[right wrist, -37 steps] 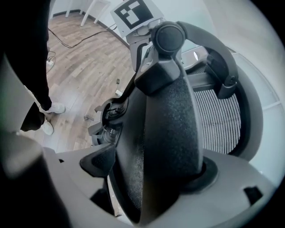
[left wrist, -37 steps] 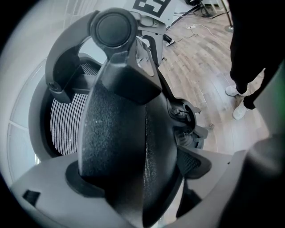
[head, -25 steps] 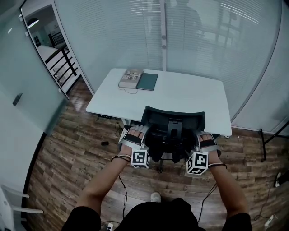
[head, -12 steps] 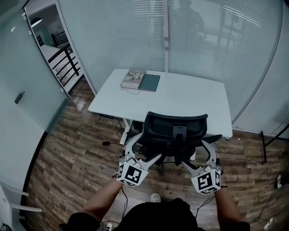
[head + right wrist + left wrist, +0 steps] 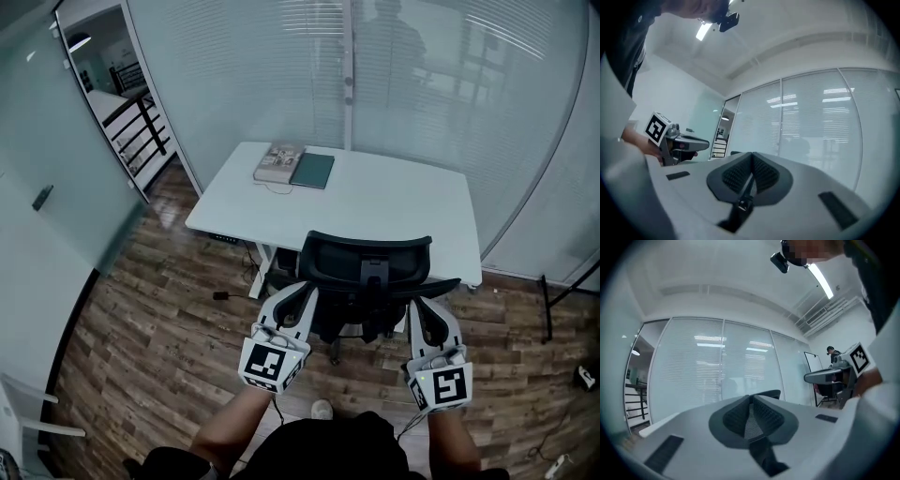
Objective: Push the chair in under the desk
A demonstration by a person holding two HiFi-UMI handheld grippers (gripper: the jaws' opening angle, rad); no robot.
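Head cam sits high, looking steeply down on the desk (image 5: 375,202) and chair (image 5: 366,267). Both gripper cams ride low behind their jaws, tilted up at the glass wall (image 5: 722,362) all three views share.

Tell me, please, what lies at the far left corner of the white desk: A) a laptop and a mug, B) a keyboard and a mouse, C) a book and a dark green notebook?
C: a book and a dark green notebook lie side by side at that corner of the desk.
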